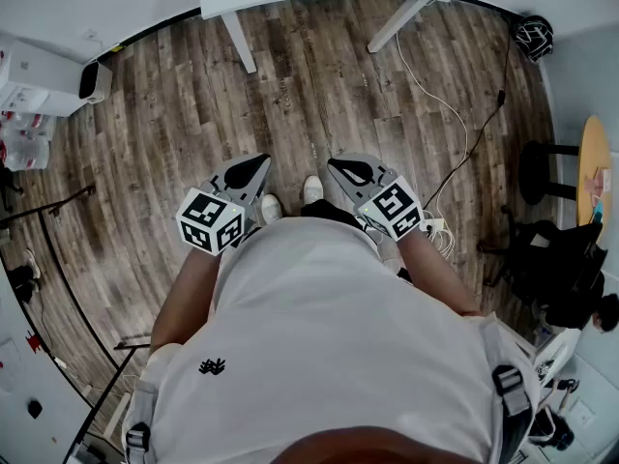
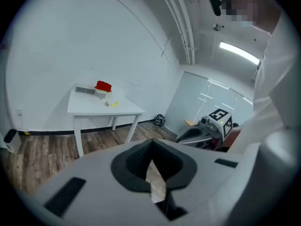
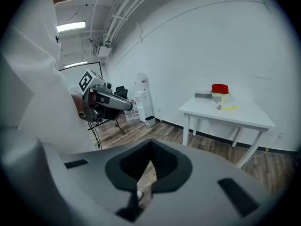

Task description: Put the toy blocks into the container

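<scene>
Both tools are up at the person's waist: the left gripper has its jaws pressed together on nothing, and the right gripper is the same, closed and empty. Neither is anywhere near the work. The small toy blocks, a yellow one and a paler one as far as the gripper views show, lie across the room on the white four-legged table, just beside the red container. A grey flat object lies by the container's other side. At this range the blocks' shapes can't be read, but they look tiny, so I'd expect them to be light, rigid and easy to flick away. A pinch square across two opposite faces seems the best hold. The tabletop looks smooth and hard, so a nudged block could skid. Between the person and the table runs a brown wood-plank floor, backed by a plain white wall. A white cable trails across the planks to the right.
</scene>
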`<action>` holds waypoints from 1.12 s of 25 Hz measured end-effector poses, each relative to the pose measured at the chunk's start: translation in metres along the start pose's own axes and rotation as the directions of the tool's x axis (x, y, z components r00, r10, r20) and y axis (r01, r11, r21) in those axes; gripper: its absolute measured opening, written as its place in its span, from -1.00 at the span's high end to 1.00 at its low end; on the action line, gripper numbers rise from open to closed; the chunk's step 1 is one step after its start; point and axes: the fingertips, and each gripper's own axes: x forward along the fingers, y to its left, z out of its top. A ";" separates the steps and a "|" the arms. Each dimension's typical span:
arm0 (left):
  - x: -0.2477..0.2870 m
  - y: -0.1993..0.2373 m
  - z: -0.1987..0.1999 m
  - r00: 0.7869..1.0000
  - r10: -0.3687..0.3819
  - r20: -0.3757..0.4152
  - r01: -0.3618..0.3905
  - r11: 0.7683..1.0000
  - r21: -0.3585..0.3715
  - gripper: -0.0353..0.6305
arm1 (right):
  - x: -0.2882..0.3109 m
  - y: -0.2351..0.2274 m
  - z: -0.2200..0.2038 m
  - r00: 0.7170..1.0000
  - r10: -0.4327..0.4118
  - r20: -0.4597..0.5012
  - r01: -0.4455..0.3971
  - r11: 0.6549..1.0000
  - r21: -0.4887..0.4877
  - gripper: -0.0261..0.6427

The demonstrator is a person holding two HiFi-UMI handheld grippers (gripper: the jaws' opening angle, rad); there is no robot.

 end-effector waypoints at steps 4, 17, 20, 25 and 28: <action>0.026 -0.013 0.013 1.000 -0.015 -0.011 0.014 1.000 -0.014 0.88 | -0.014 -0.030 0.008 1.000 -0.010 0.021 0.010 1.000 -0.012 0.91; 0.093 -0.021 0.045 0.999 0.024 -0.043 -0.023 0.999 0.036 0.88 | -0.036 -0.115 -0.004 0.998 -0.024 0.061 0.021 0.998 0.054 0.90; 0.101 -0.003 0.054 0.999 0.017 -0.046 -0.015 0.999 0.040 0.88 | -0.025 -0.129 0.002 0.997 -0.032 0.064 0.028 0.997 0.070 0.83; 0.123 0.033 0.075 0.999 -0.023 -0.034 0.024 0.998 0.057 0.88 | 0.003 -0.158 0.016 0.997 -0.057 0.042 0.054 0.995 0.081 0.74; 0.135 0.070 0.087 0.998 -0.052 -0.036 0.054 0.997 0.046 0.88 | 0.029 -0.179 0.034 0.996 -0.087 0.024 0.085 0.993 0.084 0.74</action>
